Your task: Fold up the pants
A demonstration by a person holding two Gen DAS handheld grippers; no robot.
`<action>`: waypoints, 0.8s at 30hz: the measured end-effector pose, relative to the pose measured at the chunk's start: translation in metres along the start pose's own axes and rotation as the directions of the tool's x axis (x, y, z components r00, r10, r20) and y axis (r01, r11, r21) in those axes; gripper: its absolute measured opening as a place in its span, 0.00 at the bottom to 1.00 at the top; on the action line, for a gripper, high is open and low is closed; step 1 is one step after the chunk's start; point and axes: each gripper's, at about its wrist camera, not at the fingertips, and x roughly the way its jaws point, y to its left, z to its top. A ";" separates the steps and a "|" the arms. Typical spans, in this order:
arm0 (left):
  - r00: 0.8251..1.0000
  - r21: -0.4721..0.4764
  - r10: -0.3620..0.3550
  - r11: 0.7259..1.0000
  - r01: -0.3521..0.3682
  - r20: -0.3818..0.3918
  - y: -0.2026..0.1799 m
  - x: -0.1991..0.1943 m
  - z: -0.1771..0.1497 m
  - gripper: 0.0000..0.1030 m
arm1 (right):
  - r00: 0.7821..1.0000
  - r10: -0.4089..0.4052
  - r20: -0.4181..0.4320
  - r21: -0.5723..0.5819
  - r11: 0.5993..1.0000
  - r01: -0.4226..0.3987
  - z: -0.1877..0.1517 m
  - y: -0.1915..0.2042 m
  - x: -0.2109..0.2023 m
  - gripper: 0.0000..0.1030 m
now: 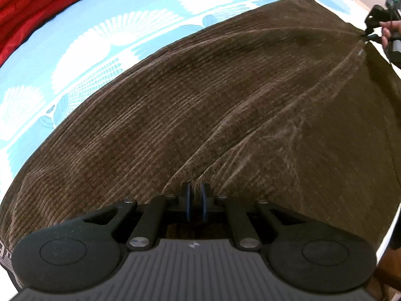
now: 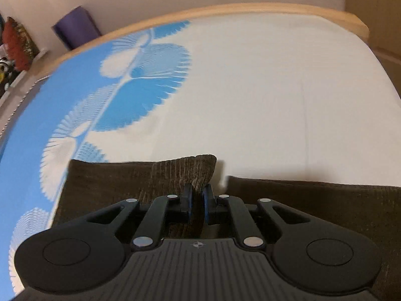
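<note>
Brown corduroy pants lie spread over a blue and white patterned bed sheet. My left gripper is shut on a pinched ridge of the pants at its near edge. My right gripper is shut on a raised corner of the pants, with more brown cloth lying below it on both sides. In the left wrist view the right gripper shows at the far right, pinching the pants' far end, and a crease runs between the two grippers.
Red cloth lies at the sheet's upper left. A wooden bed frame edge curves behind the white part of the sheet. A purple roll and cluttered shelf items stand beyond it by the wall.
</note>
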 end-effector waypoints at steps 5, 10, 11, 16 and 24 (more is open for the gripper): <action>0.996 -0.009 -0.089 0.996 0.089 0.024 0.018 -0.018 -0.009 0.32 | 0.999 -0.006 -0.041 -0.033 0.999 0.005 0.002 -0.004 0.003 0.12; 0.992 -0.223 0.016 0.975 0.014 0.129 0.081 -0.055 -0.022 0.49 | 0.974 0.053 0.222 -0.209 0.978 -0.005 -0.005 0.040 -0.055 0.29; 0.990 -0.285 0.048 0.958 -0.008 0.133 0.095 -0.060 -0.027 0.49 | 0.964 0.129 0.231 -0.264 0.962 -0.065 -0.013 0.053 -0.065 0.30; 0.969 -0.617 0.247 0.760 -0.203 -0.014 0.185 -0.064 -0.077 0.54 | 0.833 0.532 -0.152 -0.545 0.657 -0.520 -0.091 0.137 -0.087 0.40; 0.951 -0.805 0.268 0.523 -0.280 -0.156 0.252 -0.044 -0.140 0.78 | 0.727 0.424 -0.541 -0.774 0.088 -0.627 -0.259 0.213 -0.107 0.40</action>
